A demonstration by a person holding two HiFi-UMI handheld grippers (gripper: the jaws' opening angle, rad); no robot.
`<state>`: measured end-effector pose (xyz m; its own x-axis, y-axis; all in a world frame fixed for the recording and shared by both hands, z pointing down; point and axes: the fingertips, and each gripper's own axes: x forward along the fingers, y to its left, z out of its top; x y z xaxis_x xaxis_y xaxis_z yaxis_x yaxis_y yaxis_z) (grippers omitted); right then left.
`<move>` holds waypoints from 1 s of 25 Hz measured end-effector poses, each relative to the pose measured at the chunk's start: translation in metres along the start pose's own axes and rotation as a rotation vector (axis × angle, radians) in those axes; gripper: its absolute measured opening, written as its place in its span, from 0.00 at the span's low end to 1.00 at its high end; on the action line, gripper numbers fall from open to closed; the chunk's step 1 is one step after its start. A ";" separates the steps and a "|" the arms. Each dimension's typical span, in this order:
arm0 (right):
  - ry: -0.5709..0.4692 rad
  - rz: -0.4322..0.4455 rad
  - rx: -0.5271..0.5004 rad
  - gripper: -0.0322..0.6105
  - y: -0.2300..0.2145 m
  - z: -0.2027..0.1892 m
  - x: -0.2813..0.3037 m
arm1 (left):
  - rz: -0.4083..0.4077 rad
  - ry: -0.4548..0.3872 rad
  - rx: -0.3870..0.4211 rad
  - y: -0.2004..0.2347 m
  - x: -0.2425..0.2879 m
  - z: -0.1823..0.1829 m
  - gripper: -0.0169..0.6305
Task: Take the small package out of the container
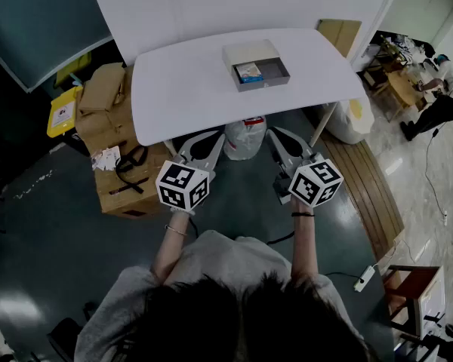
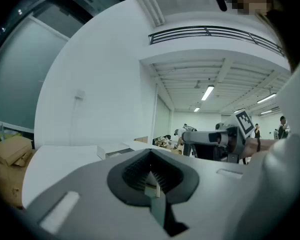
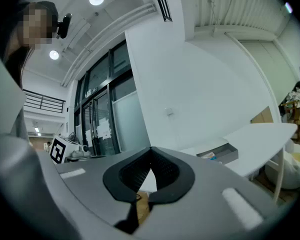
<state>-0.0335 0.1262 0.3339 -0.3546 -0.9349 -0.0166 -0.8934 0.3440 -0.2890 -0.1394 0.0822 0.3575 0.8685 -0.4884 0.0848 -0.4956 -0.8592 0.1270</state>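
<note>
On the white table [image 1: 189, 81] stands an open grey box, the container [image 1: 257, 65], and a small blue-and-white package [image 1: 249, 72] lies in its left half. Both grippers hang below the table's near edge, well short of the box. My left gripper [image 1: 200, 145] is shut with nothing in it, and so is my right gripper [image 1: 281, 140]. The left gripper view has its closed jaws [image 2: 151, 170] low in the frame and the container [image 2: 115, 150] far off on the table. In the right gripper view the shut jaws [image 3: 149, 170] point toward the container [image 3: 217, 154], where the package [image 3: 208, 155] just shows.
Cardboard boxes [image 1: 113, 142] are stacked left of the table. A white bag [image 1: 245, 138] sits under the table's near edge, between the grippers. Another pale sack [image 1: 355, 119] leans by the right table leg. A person [image 1: 438, 89] crouches at the far right.
</note>
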 end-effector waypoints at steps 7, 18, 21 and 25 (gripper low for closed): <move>0.002 -0.008 0.012 0.07 -0.009 0.000 -0.002 | 0.002 0.005 -0.001 -0.002 0.007 -0.002 0.01; 0.039 0.019 0.030 0.07 -0.035 0.001 0.001 | 0.035 0.009 -0.015 -0.003 0.027 -0.003 0.01; 0.045 0.034 0.038 0.07 -0.043 0.001 0.003 | 0.047 0.011 -0.018 -0.004 0.035 -0.004 0.01; 0.058 0.052 0.048 0.07 -0.050 -0.001 0.005 | 0.068 0.011 -0.029 -0.005 0.041 -0.005 0.01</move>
<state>0.0092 0.1040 0.3490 -0.4163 -0.9090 0.0221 -0.8598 0.3856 -0.3348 -0.1015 0.0672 0.3656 0.8326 -0.5439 0.1046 -0.5539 -0.8191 0.1495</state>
